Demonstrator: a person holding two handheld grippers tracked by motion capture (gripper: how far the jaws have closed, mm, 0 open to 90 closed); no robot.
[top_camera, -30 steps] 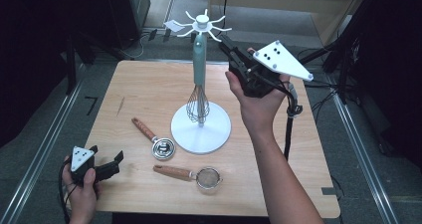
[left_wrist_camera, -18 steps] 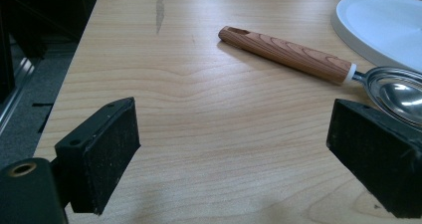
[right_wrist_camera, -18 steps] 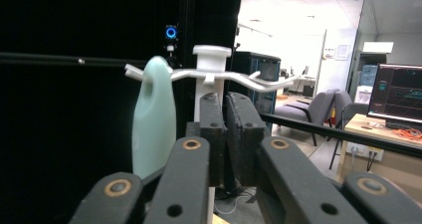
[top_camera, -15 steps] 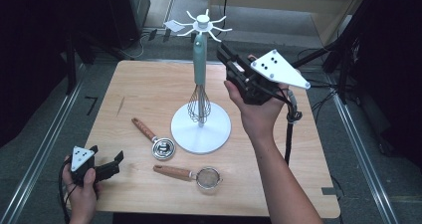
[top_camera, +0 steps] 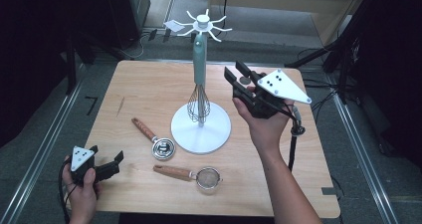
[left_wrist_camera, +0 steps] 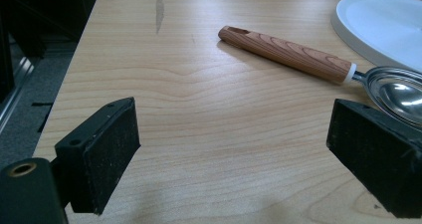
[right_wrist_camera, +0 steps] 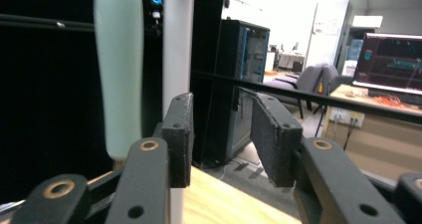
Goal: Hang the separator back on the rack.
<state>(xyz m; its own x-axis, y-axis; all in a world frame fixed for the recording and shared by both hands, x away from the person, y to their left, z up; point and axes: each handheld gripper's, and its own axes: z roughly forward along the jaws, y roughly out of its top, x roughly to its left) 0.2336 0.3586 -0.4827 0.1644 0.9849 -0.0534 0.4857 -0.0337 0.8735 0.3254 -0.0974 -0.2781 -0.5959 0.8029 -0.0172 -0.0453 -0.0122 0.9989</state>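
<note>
A white stand (top_camera: 200,129) with hooks at its top rises from the middle of the table. A whisk (top_camera: 199,104) with a mint-green handle (right_wrist_camera: 118,69) hangs on it beside the white pole (right_wrist_camera: 177,45). To the right of the pole my right gripper (top_camera: 236,72) hovers above the table, pointing at the stand. Its jaws have just been opening, and in the right gripper view the right gripper (right_wrist_camera: 221,139) has nothing between them. My left gripper (top_camera: 115,163) rests open at the front left corner. The left gripper (left_wrist_camera: 234,159) has only bare wood between its pads.
A metal scoop (top_camera: 163,148) with a wooden handle (left_wrist_camera: 288,55) lies left of the stand's base (left_wrist_camera: 383,25). A small strainer (top_camera: 208,178) with a wooden handle lies near the front edge. Dark equipment and cables surround the table.
My right gripper has sunk a little beside the stand, and its jaws have gone from shut to parted. The whisk still hangs on the stand. The left hand has not moved.
</note>
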